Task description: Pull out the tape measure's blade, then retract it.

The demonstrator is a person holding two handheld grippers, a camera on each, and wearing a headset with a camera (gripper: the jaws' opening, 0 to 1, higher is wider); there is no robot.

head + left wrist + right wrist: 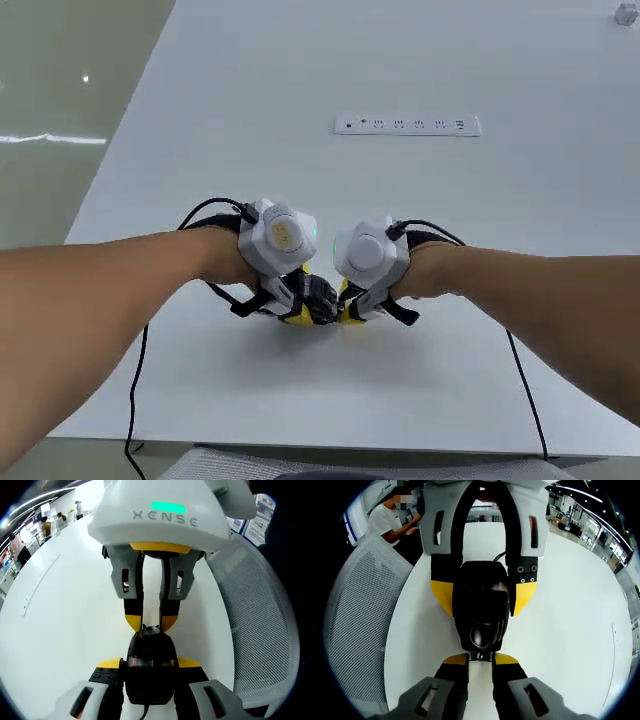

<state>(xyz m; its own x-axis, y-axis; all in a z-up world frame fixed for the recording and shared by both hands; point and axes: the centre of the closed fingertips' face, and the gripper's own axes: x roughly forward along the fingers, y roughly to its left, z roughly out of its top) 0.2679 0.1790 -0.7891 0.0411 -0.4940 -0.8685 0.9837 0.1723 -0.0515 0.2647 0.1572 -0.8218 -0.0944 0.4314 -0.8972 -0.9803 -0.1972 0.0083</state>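
Left tongs [150,663] around tape measure [150,677] body

Brightly and evenly lit from overhead. Leaves only a soft, faint shadow [320,340] on the matte white tabletop [400,60], with no hard edges. Throws white streaks of glare and one small bright spot across the glossy pale green floor [70,80]. Stays sharp throughout the head view, down to the long white power strip [407,125]. Bends strongly toward the edges in both gripper views, curving the tabletop's rim and stretching the white mesh chair back [260,620]. Goes soft and washed out in the far background there. Loses most detail in the black plastic tape measure [151,667], apart from a dull sheen on its rounded face in the right gripper view. Blooms slightly at the glowing teal indicator bar [168,507].
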